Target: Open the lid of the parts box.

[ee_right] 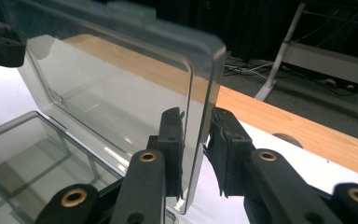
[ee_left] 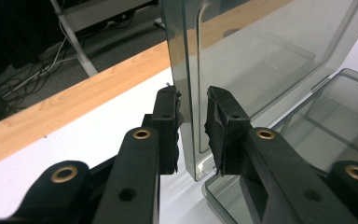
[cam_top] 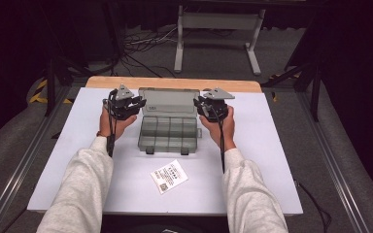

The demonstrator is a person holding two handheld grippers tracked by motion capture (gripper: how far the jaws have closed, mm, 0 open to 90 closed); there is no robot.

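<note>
Tabletop (cam_top: 77, 160) comes first: we see a white board with a wooden strip along its far edge. At the middle of it sits a smoky, see-through compartment box (cam_top: 169, 132), its base divided into small cells and its two latches facing us. We see its lid (cam_top: 169, 101) swung open and standing up from the far edge of the base. Next in size, our left gripper (cam_top: 125, 103) is at the lid's left edge and our right gripper (cam_top: 212, 104) at its right edge. In the left gripper view the lid's edge (ee_left: 189, 93) stands between the two black jaws, which are set narrow around it; one pad seems to touch the plastic, and a small gap shows at the other. In the right gripper view the lid (ee_right: 121, 88) likewise sits between narrow jaws, with one pad against it. Smallest, a white printed card (cam_top: 169, 176) lies on the board just in front of the box.
</note>
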